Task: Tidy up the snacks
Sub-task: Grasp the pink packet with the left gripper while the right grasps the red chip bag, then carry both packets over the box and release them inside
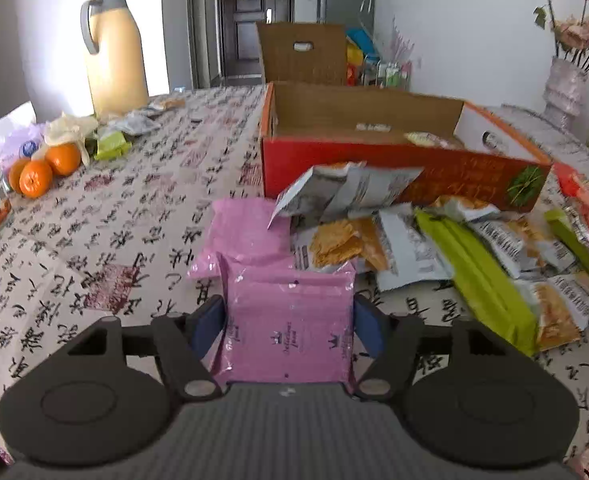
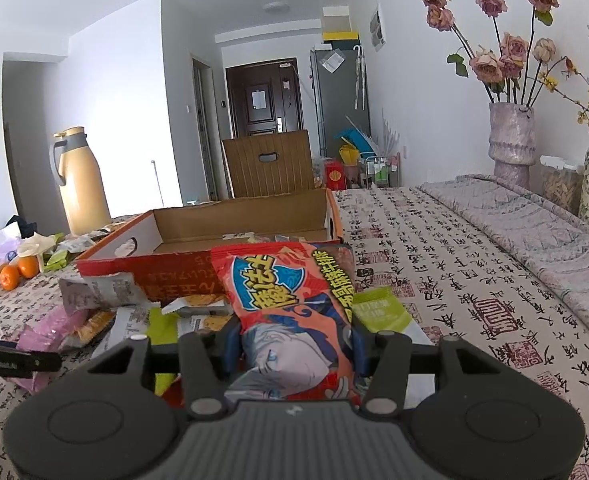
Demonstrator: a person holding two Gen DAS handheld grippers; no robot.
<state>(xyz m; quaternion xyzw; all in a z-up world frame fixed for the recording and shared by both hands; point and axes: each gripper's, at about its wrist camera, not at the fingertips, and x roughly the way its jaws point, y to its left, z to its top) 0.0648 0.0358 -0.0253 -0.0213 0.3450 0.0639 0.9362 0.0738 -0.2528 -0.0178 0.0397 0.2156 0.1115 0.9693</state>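
Note:
My left gripper (image 1: 288, 308) is shut on a pink snack packet (image 1: 290, 332), its blue pads pressing both sides. Just beyond it a second pink packet (image 1: 246, 232) lies flat on the tablecloth. To the right is a loose pile of grey-and-orange cracker packets (image 1: 342, 244) and green packets (image 1: 482, 276). Behind the pile stands an open red cardboard box (image 1: 374, 168) with a few packets inside. My right gripper (image 2: 294, 336) is shut on a red snack bag (image 2: 286, 280) with cartoon print, held up before the box (image 2: 166, 272).
A yellow thermos jug (image 1: 114, 52), oranges (image 1: 38, 172) and small wrappers sit at the far left. Vases with dried flowers (image 2: 510, 140) and a folded blanket (image 2: 534, 216) line the right side. A brown cardboard panel (image 1: 302, 54) stands behind the box.

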